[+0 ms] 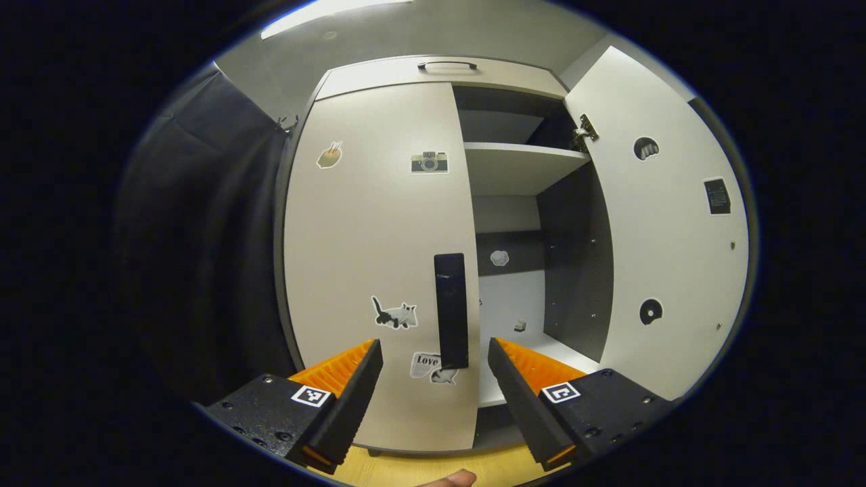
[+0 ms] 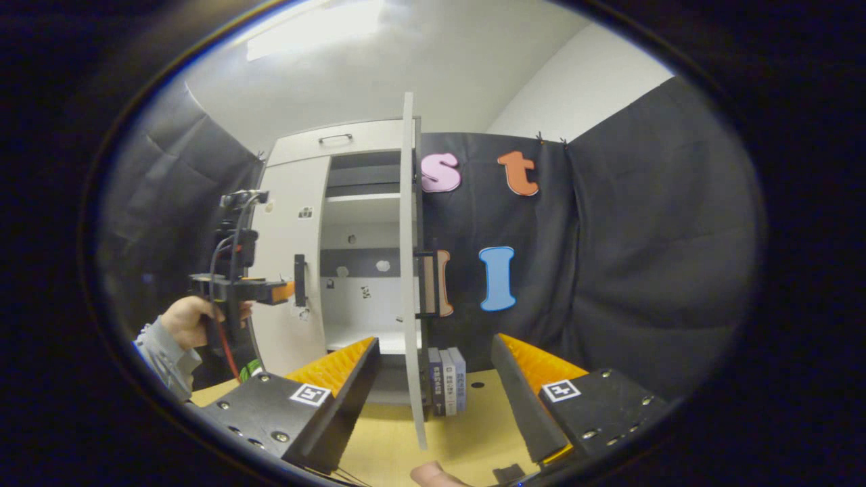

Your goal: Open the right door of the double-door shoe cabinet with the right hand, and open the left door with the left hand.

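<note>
In the left gripper view, the left claw [image 1: 435, 379] is spread wide and grasps nothing. Its two fingers stand either side of the dark vertical handle [image 1: 451, 310] without touching it. A fingertip [image 1: 452, 479] of the person pokes in at the bottom edge, over the wooden worktop [image 1: 419, 467].

Just past the fingers stands the left door [image 1: 379, 257] of the shoe cabinet [image 1: 440, 71]. It is shut, and the handle sits at its right edge. Stickers dot its face: a cat [image 1: 394, 315] low down, a camera [image 1: 429, 162] higher up.

Beside it, the right door [image 1: 666, 223] is swung fully out, its inner face turned this way and a metal hinge [image 1: 584, 130] showing at its upper corner. The compartment behind it lies open, with a pale shelf [image 1: 521, 162] near the top. Above both doors runs a panel with a slim dark pull [image 1: 446, 65].

In the right gripper view, the right claw [image 2: 433, 372] is likewise released, holding nothing. The right door [image 2: 408, 257] is seen edge-on, between its fingers but farther off and apart from both. A few books [image 2: 448, 380] stand on the worktop [image 2: 467, 433] at the foot of this door, on its outer side.

Farther off to the left, a hand [image 2: 186, 321] with a grey sleeve [image 2: 159, 358] holds the left claw [image 2: 284, 291] up at the left door's handle [image 2: 300, 279].
</note>
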